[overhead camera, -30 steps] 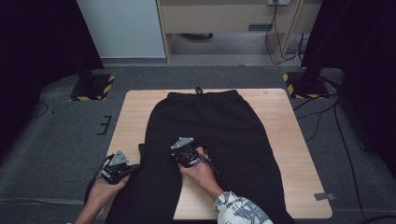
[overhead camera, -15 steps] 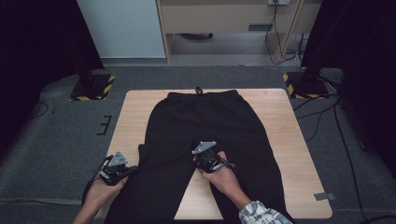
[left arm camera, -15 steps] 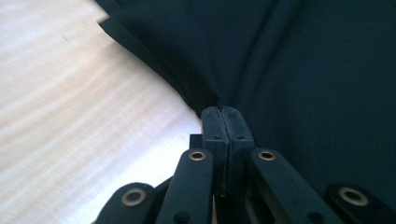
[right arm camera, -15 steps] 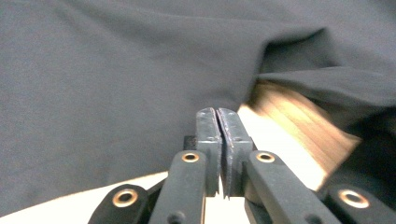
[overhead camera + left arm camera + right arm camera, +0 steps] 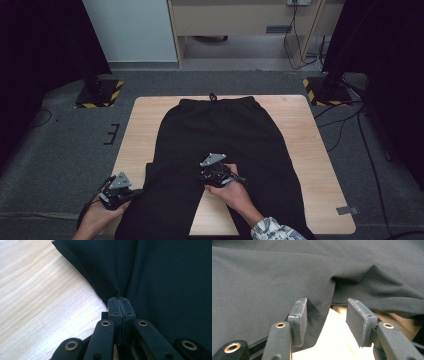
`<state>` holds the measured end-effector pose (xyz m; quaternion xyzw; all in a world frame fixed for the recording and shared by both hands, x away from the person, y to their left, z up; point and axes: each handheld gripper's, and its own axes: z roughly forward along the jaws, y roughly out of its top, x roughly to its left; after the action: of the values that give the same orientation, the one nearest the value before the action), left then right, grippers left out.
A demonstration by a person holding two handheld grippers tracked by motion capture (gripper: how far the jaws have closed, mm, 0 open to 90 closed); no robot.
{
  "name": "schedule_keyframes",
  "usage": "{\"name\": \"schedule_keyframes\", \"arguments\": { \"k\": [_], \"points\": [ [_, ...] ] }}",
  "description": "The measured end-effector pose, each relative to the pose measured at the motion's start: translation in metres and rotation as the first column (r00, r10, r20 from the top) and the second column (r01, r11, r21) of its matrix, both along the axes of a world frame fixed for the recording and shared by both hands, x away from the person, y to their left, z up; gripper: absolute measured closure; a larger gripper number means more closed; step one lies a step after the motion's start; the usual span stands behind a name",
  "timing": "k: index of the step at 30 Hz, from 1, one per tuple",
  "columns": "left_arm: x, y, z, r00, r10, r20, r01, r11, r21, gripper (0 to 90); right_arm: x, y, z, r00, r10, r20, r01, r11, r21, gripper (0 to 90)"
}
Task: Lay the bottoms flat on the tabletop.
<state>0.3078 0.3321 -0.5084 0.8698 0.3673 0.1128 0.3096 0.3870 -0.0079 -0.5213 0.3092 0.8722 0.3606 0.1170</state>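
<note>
Black trousers (image 5: 220, 130) lie flat on the wooden table (image 5: 150, 125), waistband at the far side, legs toward me. My left gripper (image 5: 134, 192) sits at the outer edge of the left leg near the table's front left. In the left gripper view it (image 5: 119, 300) is shut on a pinch of the black cloth (image 5: 162, 277). My right gripper (image 5: 206, 175) rests where the two legs part. Its jaws have just been opening: in the right gripper view it (image 5: 327, 307) stands open, the cloth's edge (image 5: 274, 272) loose between the pads, bare wood (image 5: 332, 340) below.
Beyond the table stand a pale cabinet (image 5: 130, 30) and a wooden shelf unit (image 5: 240, 20) on grey carpet. Yellow-and-black striped stand feet (image 5: 97, 95) flank the far corners, and cables (image 5: 350, 115) run along the right side. Bare wood (image 5: 320, 170) shows right of the trousers.
My right gripper has slid right from the left leg to the fork of the legs and its jaws have opened off the cloth. The left gripper has shifted slightly, still shut.
</note>
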Motion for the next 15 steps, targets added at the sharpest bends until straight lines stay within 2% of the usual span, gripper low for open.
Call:
{"name": "schedule_keyframes", "arguments": {
  "k": [2, 4, 7, 10, 11, 15],
  "points": [
    [-0.002, 0.0, 0.002, 0.9999, -0.011, 0.005, 0.012, 0.9998, -0.014, 88.7, 0.0, 0.001, -0.001, 0.9998, 0.015, -0.009, -0.015, 1.0, 0.008, 60.7],
    [-0.002, 0.0, 0.005, 0.9995, -0.004, 0.031, 0.005, 0.9995, -0.033, 86.4, 0.0, 0.003, -0.002, 0.9993, 0.034, -0.015, -0.034, 0.999, 0.002, 69.2],
    [0.008, 0.001, 0.012, 0.9953, 0.046, 0.086, -0.039, 0.9959, -0.082, 74.3, -0.001, 0.003, -0.003, 0.9984, 0.052, -0.023, -0.052, 0.999, -0.005, 84.7],
    [0.028, -0.002, 0.021, 0.9867, 0.1, 0.128, -0.085, 0.9898, -0.115, 65.1, -0.005, 0.0, 0.0, 0.9979, 0.057, -0.031, -0.057, 0.998, -0.007, 88.3],
    [0.036, -0.004, 0.024, 0.9838, 0.109, 0.143, -0.092, 0.9886, -0.12, 65.2, -0.007, -0.002, 0.0, 0.9976, 0.059, -0.036, -0.059, 0.998, -0.011, 88.3],
    [0.075, -0.019, 0.028, 0.9723, 0.144, 0.184, -0.128, 0.9869, -0.098, 57.8, -0.019, -0.014, 0.0, 0.9955, 0.059, -0.074, -0.059, 0.998, 0.001, 88.1]
  ]
}}
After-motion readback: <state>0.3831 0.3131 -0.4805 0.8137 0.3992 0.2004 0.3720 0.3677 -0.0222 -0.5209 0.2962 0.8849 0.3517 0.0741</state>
